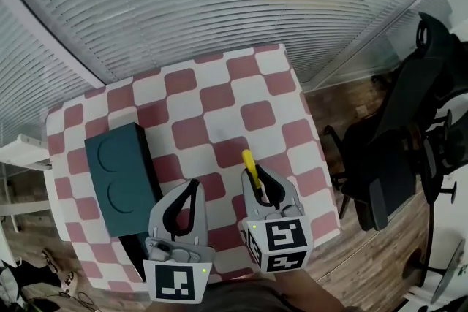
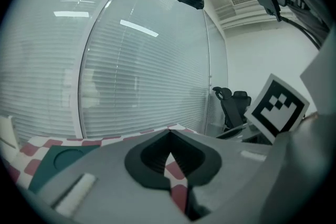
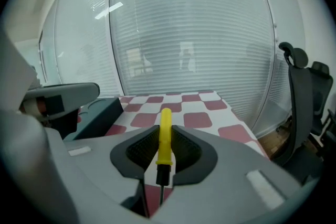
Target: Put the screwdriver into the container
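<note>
step: carry; my right gripper (image 1: 256,174) clamps the screwdriver (image 1: 248,161)
my left gripper (image 1: 194,184): closed, empty
next: likely move left over container (image 1: 121,172), release

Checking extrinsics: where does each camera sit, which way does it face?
Head view: on the head, steeply down at table, container, left hand-held gripper and right hand-held gripper.
Left gripper view: along its own shut, empty jaws toward the blinds; right's marker cube shows.
Right gripper view: along jaws clamping the screwdriver; left one at left edge.
Shared: both gripper views show the container.
</note>
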`<state>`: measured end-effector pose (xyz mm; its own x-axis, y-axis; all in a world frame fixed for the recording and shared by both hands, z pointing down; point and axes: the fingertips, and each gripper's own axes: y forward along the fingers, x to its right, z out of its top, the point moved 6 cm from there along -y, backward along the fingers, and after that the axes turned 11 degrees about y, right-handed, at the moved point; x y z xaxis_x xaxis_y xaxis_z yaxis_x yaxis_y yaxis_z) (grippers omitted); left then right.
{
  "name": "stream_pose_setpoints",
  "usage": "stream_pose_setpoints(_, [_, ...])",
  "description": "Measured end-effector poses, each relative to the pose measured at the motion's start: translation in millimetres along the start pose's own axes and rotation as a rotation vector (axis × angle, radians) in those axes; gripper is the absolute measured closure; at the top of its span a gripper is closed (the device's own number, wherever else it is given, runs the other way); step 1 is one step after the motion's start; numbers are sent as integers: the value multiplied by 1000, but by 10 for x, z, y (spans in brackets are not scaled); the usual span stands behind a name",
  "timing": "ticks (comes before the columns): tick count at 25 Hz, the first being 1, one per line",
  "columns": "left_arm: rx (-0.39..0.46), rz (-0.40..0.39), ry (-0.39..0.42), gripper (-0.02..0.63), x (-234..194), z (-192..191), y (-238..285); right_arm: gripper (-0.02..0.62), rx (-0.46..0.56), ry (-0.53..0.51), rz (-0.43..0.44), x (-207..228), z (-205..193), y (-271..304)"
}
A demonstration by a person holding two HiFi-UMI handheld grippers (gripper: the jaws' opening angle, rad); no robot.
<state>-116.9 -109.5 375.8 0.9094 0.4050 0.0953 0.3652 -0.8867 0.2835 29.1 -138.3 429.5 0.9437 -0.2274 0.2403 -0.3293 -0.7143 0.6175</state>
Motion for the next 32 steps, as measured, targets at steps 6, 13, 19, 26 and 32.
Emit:
stream_pose_setpoints(6, [73,89,44,604,130,311,-375,500,143,-49,104,-246,305,-587])
stream_pose_setpoints(13, [191,234,124,604,339,768,-970,500,308,-140,253,-541,649,-1371])
stream_pose_setpoints(19, [270,299,179,604,723,1133,-1576,500,411,-199,345,-701,717,-2126])
stream_pose_setpoints(26, [264,406,184,604,983,1104,-2205,499,445,-233,433,-822,502,-2645])
stream_pose_setpoints(32, [236,470,185,604,895,993,-2544,500,410,-241,491,-1079,289,-2688])
